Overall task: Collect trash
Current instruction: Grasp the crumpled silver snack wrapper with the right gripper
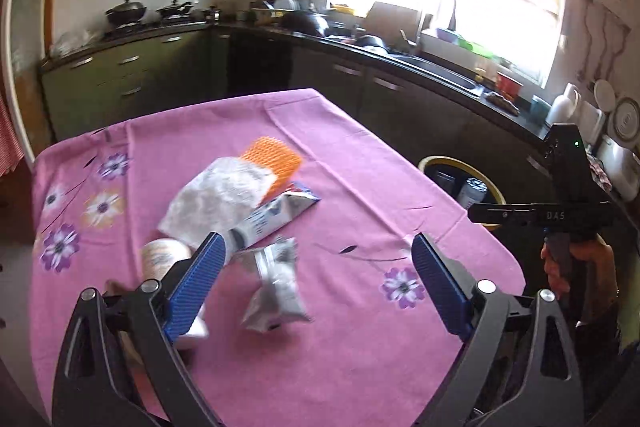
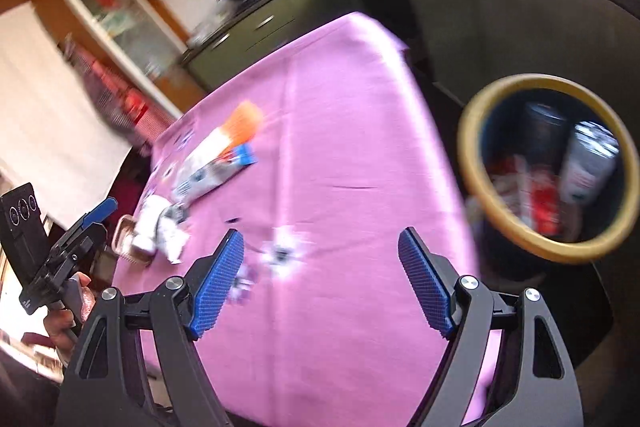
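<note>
Trash lies on the pink flowered tablecloth [image 1: 360, 155]: an orange foam net [image 1: 272, 163], a crumpled white paper [image 1: 220, 195], a flat blue-and-white carton [image 1: 272, 217], a silver wrapper [image 1: 276, 283] and a small round cup [image 1: 164, 257]. My left gripper [image 1: 316, 247] is open and empty, just above the wrapper. My right gripper [image 2: 320, 247] is open and empty over the table's right part. The pile shows in the right wrist view too, with the carton [image 2: 212, 175] and wrapper [image 2: 164, 231]. A yellow-rimmed trash bin [image 2: 480, 219] right of the table holds cans and packets.
The bin also shows in the left wrist view [image 1: 440, 161] beside the table. Dark kitchen cabinets [image 1: 400, 107] and a cluttered counter with a sink [image 1: 440, 71] stand behind. The other hand-held gripper [image 1: 560, 215] is at the right, and the left one shows at left [image 2: 60, 255].
</note>
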`<state>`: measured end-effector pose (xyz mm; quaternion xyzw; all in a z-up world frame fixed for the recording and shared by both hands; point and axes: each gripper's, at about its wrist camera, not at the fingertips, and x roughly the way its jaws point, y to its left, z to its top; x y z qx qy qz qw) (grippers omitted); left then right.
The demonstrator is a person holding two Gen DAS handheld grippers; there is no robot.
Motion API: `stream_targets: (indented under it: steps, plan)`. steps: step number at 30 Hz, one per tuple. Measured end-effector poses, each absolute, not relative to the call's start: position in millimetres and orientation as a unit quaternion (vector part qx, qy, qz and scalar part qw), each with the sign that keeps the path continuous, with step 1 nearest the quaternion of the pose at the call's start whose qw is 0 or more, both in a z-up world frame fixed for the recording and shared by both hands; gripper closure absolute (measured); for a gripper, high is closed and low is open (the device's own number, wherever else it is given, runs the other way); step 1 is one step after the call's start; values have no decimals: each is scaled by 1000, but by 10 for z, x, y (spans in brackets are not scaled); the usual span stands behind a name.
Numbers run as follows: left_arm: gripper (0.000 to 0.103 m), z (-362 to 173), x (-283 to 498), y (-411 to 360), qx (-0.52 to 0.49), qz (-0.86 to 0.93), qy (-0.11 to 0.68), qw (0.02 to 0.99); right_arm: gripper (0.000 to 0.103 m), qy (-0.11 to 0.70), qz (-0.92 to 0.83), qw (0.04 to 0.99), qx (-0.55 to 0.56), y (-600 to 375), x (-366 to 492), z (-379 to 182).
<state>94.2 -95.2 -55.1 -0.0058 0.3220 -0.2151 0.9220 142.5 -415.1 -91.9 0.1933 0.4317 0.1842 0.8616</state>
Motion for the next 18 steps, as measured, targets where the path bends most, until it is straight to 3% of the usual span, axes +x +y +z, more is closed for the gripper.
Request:
stream_targets:
  steps: [12,18]
  plan:
    - [11,-411,587,-141,-22,-135,297,945,24,469,296,825,111,-2231,1683,-1038]
    - [11,-442,518,-137,-17,-142,292,946,36,487,279,820,112,-1941,1834,-1187]
